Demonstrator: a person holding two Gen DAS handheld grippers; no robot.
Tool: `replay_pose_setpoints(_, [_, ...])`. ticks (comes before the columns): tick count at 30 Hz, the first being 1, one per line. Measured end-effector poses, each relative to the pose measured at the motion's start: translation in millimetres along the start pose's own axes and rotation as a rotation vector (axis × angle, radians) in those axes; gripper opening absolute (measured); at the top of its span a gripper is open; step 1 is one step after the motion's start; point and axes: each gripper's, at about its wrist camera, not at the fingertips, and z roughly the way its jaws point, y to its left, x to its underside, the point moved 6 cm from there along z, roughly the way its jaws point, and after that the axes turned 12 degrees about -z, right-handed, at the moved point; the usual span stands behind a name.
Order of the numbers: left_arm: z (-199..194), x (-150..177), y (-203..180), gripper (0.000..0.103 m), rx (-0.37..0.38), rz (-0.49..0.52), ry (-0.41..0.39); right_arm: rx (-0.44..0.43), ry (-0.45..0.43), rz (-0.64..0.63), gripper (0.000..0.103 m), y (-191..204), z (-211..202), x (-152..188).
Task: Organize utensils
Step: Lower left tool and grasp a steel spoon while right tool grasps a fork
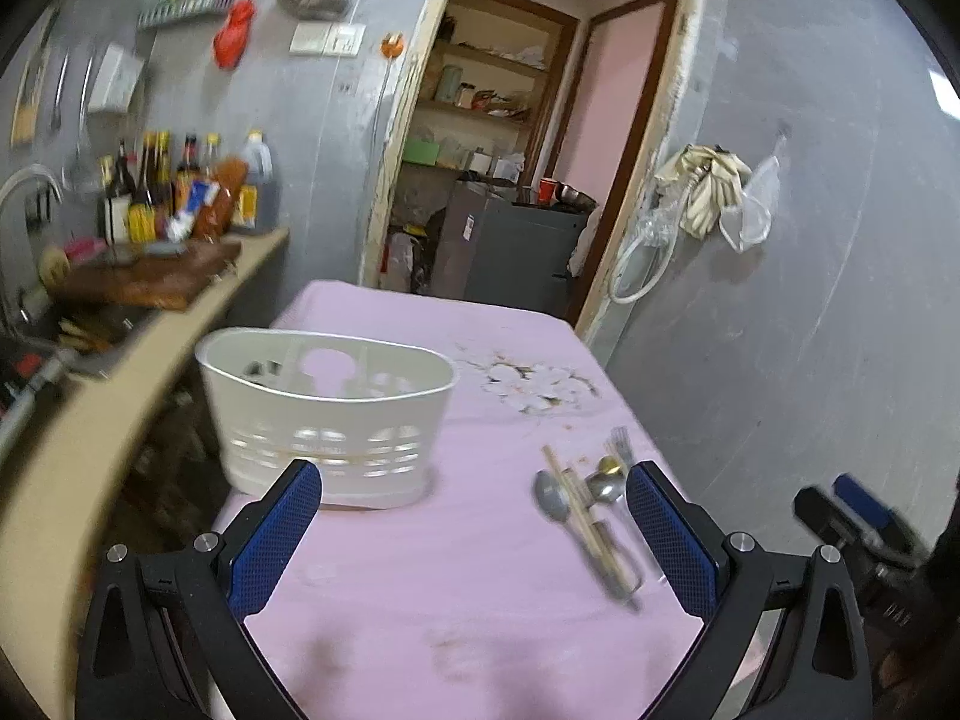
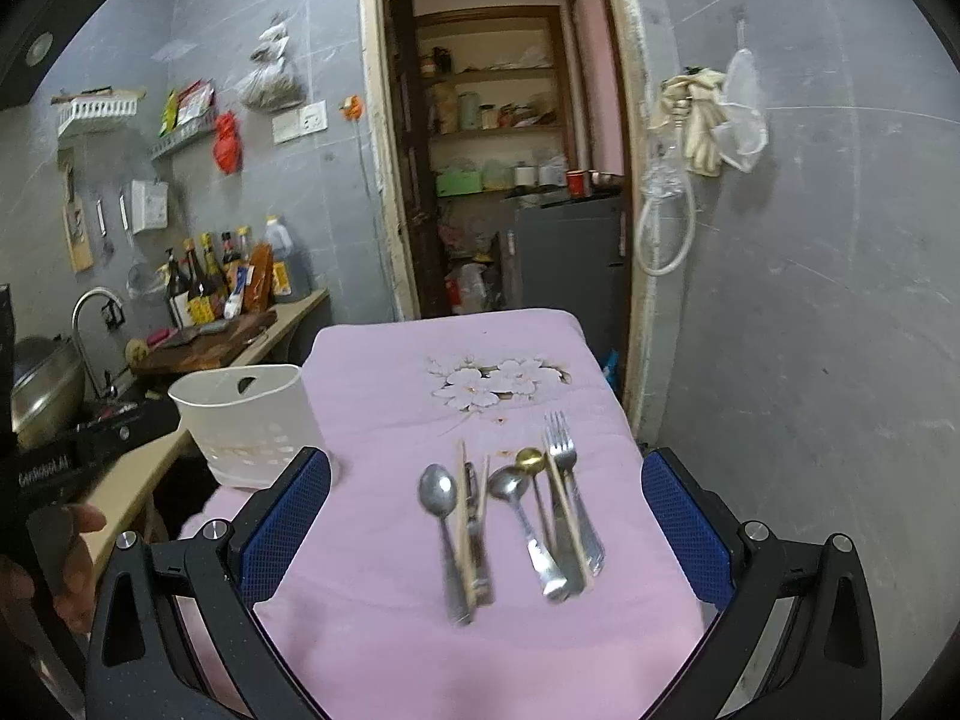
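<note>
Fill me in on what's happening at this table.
A person holds a gripper in each hand, sorting utensils. The left gripper and right gripper are both open and empty. Spoons, chopsticks and a fork lie on the pink cloth; the white basket stands at the left.

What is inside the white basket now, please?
The white basket looks mostly empty in the left wrist view: only inner dividers and a cut-out in its back wall show. Its front wall hides the bottom, so small items there cannot be excluded.
</note>
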Motion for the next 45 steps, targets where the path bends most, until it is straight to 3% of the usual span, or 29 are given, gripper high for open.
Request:
replay_pose_setpoints(7, [78,21,-26,0.102,-0.048,-0.017,0.064,-0.092,0.083,-0.043,0.102,-59,79,7])
replay_pose_setpoints(9, [100,27,-32,0.102,-0.067,-0.017,0.078,-0.161,0.126,-0.048,0.102,-73,114,18])
replay_pose_setpoints(12, [132,37,-36,0.093,-0.087,-0.034,0.082,-0.237,0.128,-0.049,0.102,-86,153,33])
replay_pose_setpoints(15, [153,47,-37,0.09,-0.103,-0.028,0.084,-0.298,0.139,-0.047,0.102,-89,190,46])
replay_pose_setpoints(18, [175,62,-39,0.077,-0.127,0.009,0.164,-0.345,0.159,0.0,0.1,-91,217,53])
replay_pose_setpoints(20, [184,68,-39,0.069,-0.123,0.016,0.207,-0.383,0.175,0.04,0.095,-94,232,56])
replay_pose_setpoints(23, [198,76,-39,0.058,-0.101,-0.005,0.289,-0.427,0.224,0.065,0.07,-93,261,60])
replay_pose_setpoints(25, [205,81,-38,0.047,-0.085,-0.026,0.336,-0.459,0.251,0.063,0.062,-89,277,63])
replay_pose_setpoints(32, [218,86,-37,0.046,-0.043,-0.081,0.382,-0.563,0.287,-0.011,0.038,-69,305,66])
replay_pose_setpoints(39, [222,84,-38,0.035,-0.029,-0.105,0.404,-0.74,0.281,-0.089,0.028,-59,312,60])
replay_pose_setpoints(41, [223,84,-39,0.03,-0.013,-0.108,0.415,-0.773,0.28,-0.099,0.021,-57,313,61])
replay_pose_setpoints(43, [225,86,-38,0.013,0.01,-0.123,0.443,-0.798,0.281,-0.093,0.019,-60,314,64])
replay_pose_setpoints(45, [227,87,-35,0.01,0.018,-0.141,0.458,-0.817,0.284,-0.079,0.016,-61,314,64])
